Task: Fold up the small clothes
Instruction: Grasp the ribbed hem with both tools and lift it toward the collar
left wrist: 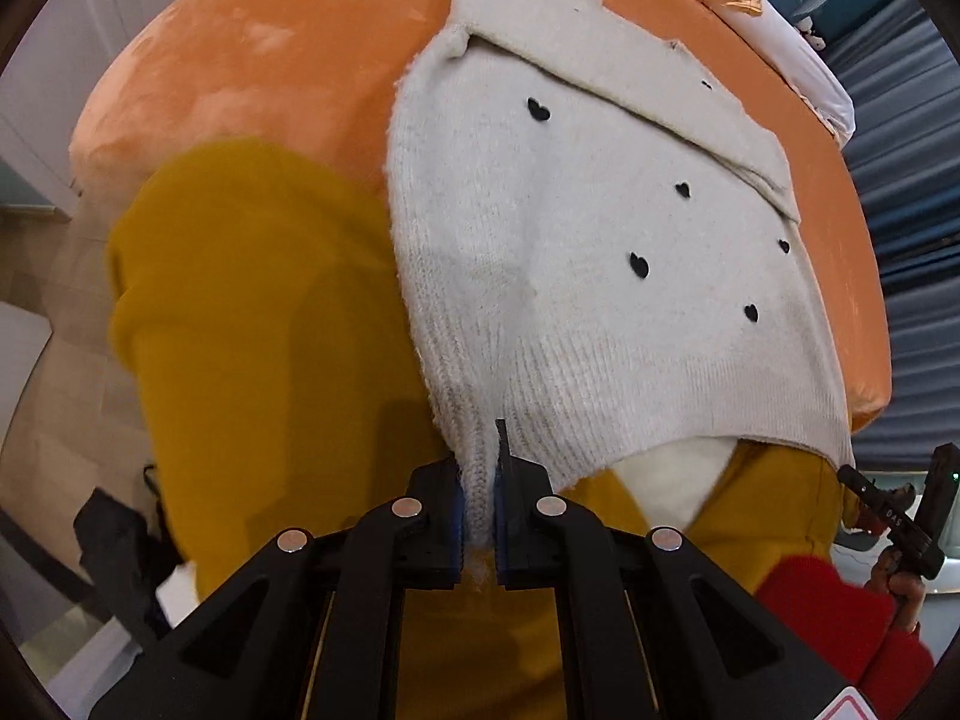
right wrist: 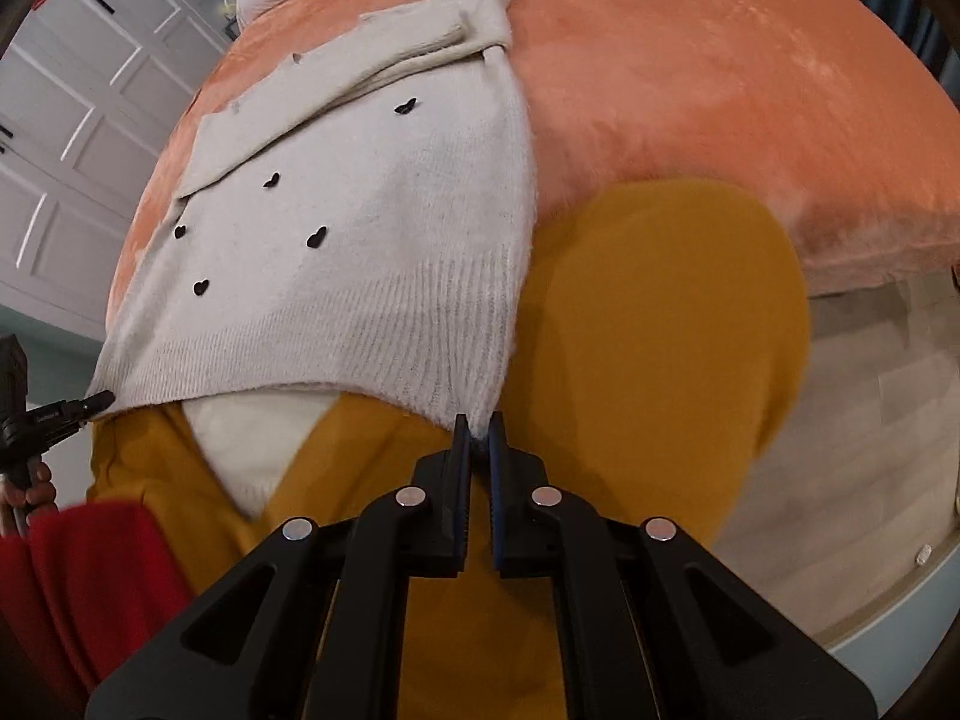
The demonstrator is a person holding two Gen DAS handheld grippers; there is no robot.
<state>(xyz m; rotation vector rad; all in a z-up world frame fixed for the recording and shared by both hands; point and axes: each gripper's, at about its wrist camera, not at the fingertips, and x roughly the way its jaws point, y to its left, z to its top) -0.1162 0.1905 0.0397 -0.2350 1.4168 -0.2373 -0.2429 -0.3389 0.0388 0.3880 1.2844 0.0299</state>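
Left tool [left wrist: 478, 516] pinching sweater [left wrist: 588, 276] hem corner; right tool [right wrist: 478, 444] pinching opposite corner. Black hearts toward 12 o'clock. Orange bed [left wrist: 252, 60] beneath. No legible writing.

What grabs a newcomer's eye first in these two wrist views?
The white knit sweater dotted with black hearts, spread mid-frame on the orange plush bedcover. Each hand-held gripper pinches a corner of its ribbed hem: left, right. A mustard-yellow garment fills the foreground beneath.
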